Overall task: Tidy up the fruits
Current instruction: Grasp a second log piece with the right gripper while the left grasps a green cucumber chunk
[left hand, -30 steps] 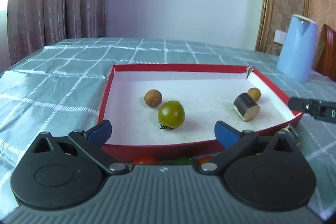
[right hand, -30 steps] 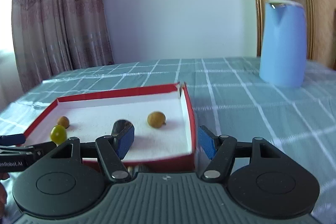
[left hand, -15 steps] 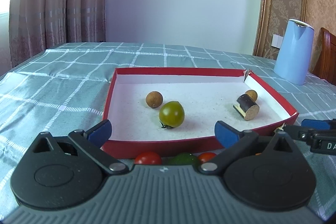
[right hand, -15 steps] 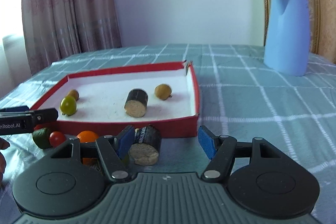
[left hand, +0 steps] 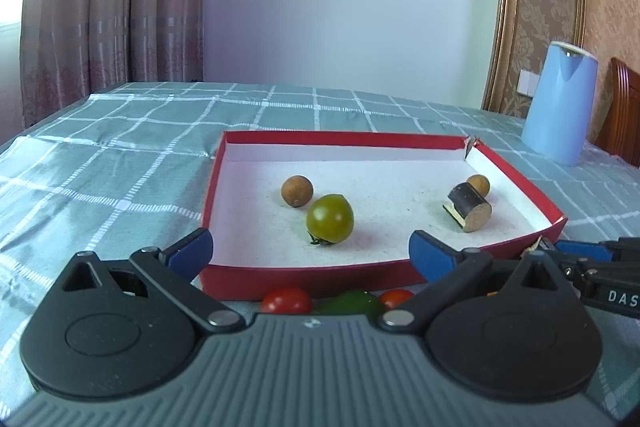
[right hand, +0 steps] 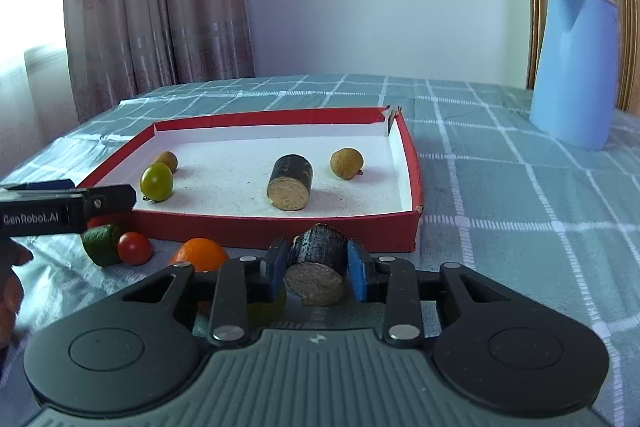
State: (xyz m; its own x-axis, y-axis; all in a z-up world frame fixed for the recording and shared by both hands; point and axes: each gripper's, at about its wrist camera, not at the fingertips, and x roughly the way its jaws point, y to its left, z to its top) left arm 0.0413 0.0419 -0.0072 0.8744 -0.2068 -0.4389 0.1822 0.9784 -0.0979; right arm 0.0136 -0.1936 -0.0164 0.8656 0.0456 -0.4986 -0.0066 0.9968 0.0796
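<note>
1. Sugarcane piece (right hand: 317, 267): a short cylinder with dark, almost black skin and a pale, fibrous cut end that faces the right wrist camera.
2. It lies on the checked tablecloth (right hand: 520, 211), just outside the near wall of the red tray (right hand: 256, 227).
3. The right gripper (right hand: 316, 269) has just been closing, and its blue pads now pinch the piece from both sides.
4. A second dark cane piece (right hand: 291, 183) lies inside the tray.
5. The left gripper (left hand: 310, 254) stands spread, holding nothing.
</note>
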